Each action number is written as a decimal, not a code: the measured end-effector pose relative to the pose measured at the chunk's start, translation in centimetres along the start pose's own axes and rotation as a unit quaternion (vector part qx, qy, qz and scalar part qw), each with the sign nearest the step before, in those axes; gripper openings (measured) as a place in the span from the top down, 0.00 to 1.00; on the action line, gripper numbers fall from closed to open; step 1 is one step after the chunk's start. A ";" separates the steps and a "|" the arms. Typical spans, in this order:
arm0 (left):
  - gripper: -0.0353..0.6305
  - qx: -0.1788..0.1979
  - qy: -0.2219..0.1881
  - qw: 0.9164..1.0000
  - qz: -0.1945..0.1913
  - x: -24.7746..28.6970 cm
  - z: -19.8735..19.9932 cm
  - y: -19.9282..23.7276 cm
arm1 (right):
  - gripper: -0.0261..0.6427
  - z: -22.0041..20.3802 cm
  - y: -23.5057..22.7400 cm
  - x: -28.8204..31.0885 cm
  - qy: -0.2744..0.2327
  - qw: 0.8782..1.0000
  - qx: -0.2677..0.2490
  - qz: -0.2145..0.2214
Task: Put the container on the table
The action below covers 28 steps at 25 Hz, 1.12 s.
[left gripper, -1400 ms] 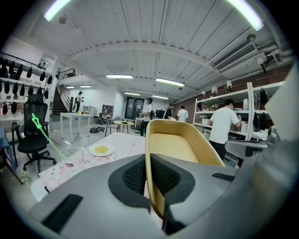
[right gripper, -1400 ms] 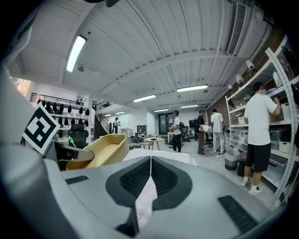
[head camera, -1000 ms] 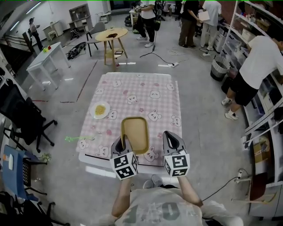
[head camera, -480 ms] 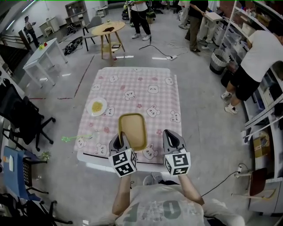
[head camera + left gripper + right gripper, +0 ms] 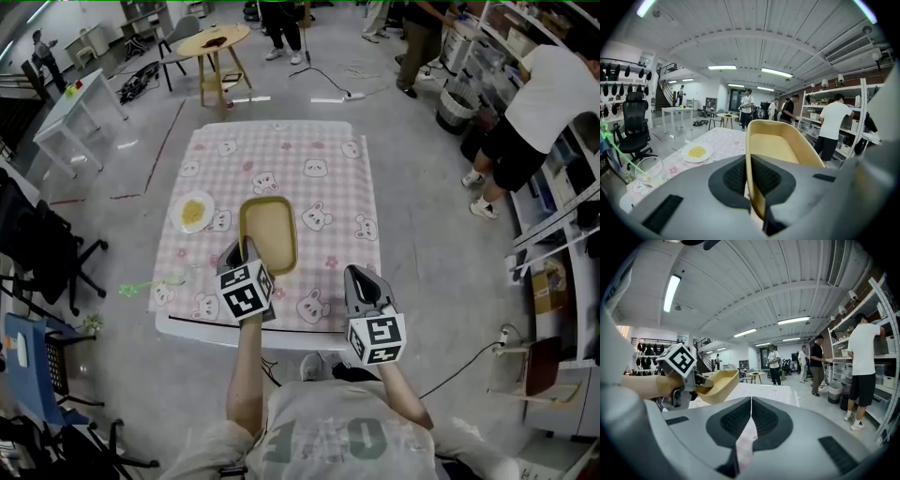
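The container (image 5: 269,232) is a shallow yellow-tan oblong tray. My left gripper (image 5: 246,253) is shut on its near rim and holds it above the near half of the pink checked table (image 5: 323,183). In the left gripper view the rim stands pinched between the dark pads (image 5: 731,178), and the tray (image 5: 776,145) stretches away from them. My right gripper (image 5: 362,275) hangs at the table's near edge, shut and empty, with its pads (image 5: 736,420) meeting. From there the tray (image 5: 717,383) shows at the left, lifted and tilted.
A white plate with yellow food (image 5: 192,212) lies on the table left of the tray. A black office chair (image 5: 42,248) and a white side table (image 5: 66,112) stand at the left, with a round wooden table (image 5: 214,42) beyond. People stand by shelves (image 5: 553,103) at the right.
My left gripper has carried the tray forward and a little leftward, further over the table and closer to the plate. The right gripper has stayed near the table's front edge.
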<state>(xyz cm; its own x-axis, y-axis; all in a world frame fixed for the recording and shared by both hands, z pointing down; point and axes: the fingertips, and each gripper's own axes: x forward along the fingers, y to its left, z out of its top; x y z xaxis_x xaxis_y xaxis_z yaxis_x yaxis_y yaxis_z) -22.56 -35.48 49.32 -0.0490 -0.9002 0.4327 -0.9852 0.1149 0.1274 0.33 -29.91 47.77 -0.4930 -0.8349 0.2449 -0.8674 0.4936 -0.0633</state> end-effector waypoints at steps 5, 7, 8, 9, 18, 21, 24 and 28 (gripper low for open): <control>0.91 -0.012 0.070 0.997 -0.001 5.5 -2.2 1.5 | 0.92 -1.2 -0.7 -1.4 0.015 1.000 0.006 -0.016; 0.91 -0.002 0.088 0.996 0.007 7.4 -2.9 2.0 | 0.92 -1.5 -1.1 -1.8 0.019 0.999 0.008 -0.024; 0.91 0.005 0.098 0.995 0.011 8.2 -3.4 2.2 | 0.92 -1.7 -1.3 -2.0 0.021 0.999 0.010 -0.028; 0.91 0.012 0.107 0.994 0.015 9.0 -3.8 2.4 | 0.92 -1.9 -1.5 -2.2 0.023 0.999 0.012 -0.032; 0.91 0.042 0.176 0.982 0.046 13.6 -8.1 3.9 | 0.92 -2.9 -2.6 -3.4 0.028 0.998 0.022 -0.061; 0.91 0.026 0.178 0.983 0.047 13.8 -8.6 3.9 | 0.92 -3.0 -3.0 -3.8 0.029 0.997 0.023 -0.066; 0.90 0.034 0.170 0.984 0.049 13.7 -8.6 3.8 | 0.92 -3.2 -3.2 -4.5 0.031 0.997 0.025 -0.072; 0.90 0.019 0.175 0.984 0.039 14.1 -9.0 3.6 | 0.92 -3.1 -3.2 -4.8 0.025 0.996 0.026 -0.077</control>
<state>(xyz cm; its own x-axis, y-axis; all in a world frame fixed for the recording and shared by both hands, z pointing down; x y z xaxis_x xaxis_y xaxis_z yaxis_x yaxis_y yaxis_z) -25.27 -43.99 63.94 -0.0710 -0.6888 0.7215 -0.9863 0.1563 0.0521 5.69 -26.79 49.77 -0.3508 -0.8862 0.3026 -0.9355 0.3463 -0.0703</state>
